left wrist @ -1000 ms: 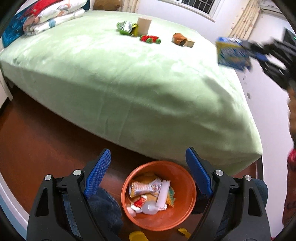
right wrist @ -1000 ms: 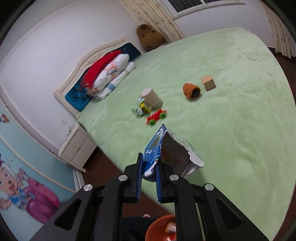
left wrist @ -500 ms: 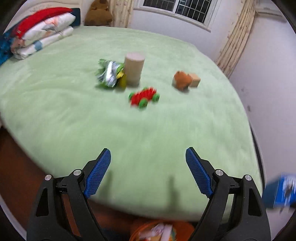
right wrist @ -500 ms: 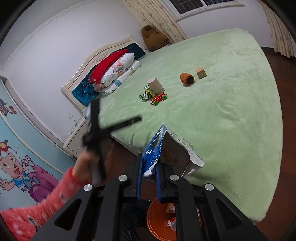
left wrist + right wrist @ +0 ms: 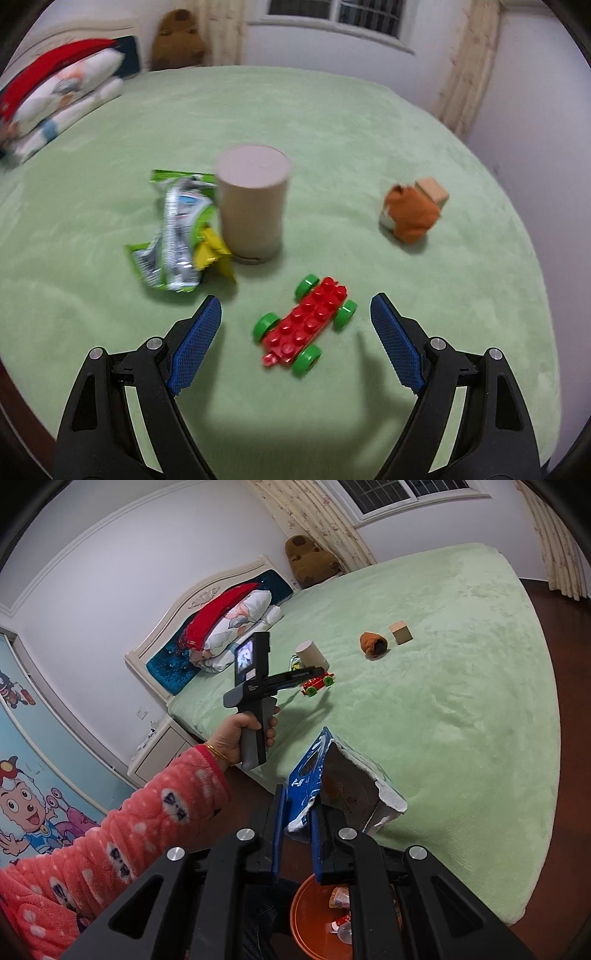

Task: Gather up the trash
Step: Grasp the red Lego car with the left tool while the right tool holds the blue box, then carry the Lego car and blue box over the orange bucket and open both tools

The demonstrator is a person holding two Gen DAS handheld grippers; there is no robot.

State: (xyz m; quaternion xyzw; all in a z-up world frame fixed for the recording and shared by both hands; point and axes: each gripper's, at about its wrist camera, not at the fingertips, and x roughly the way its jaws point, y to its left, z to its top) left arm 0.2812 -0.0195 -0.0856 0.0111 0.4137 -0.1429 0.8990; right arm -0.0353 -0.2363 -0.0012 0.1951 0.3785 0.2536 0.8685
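Your right gripper (image 5: 295,834) is clenched on a torn blue packet (image 5: 314,775), just above the orange bin (image 5: 306,915) on the dark wood floor by the bed's near edge. Your left gripper (image 5: 295,321), jaws spread and empty, hangs over the green bedspread (image 5: 369,155) with a red brick car (image 5: 306,325) between them. Mid-bed beyond lie a green-and-silver wrapper (image 5: 177,229) touching a tan cylinder (image 5: 253,203). The packet's print is unreadable.

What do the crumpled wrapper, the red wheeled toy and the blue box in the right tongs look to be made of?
Crumpled wrapper: likely metallised plastic film; silvery glints, sharp creases.
Red wheeled toy: moulded hard plastic, glossy; studded top, green wheels.
Blue box: printed thin cardboard, seemingly; dull grey-brown inside, ragged white torn edge, pinched in the right tongs.
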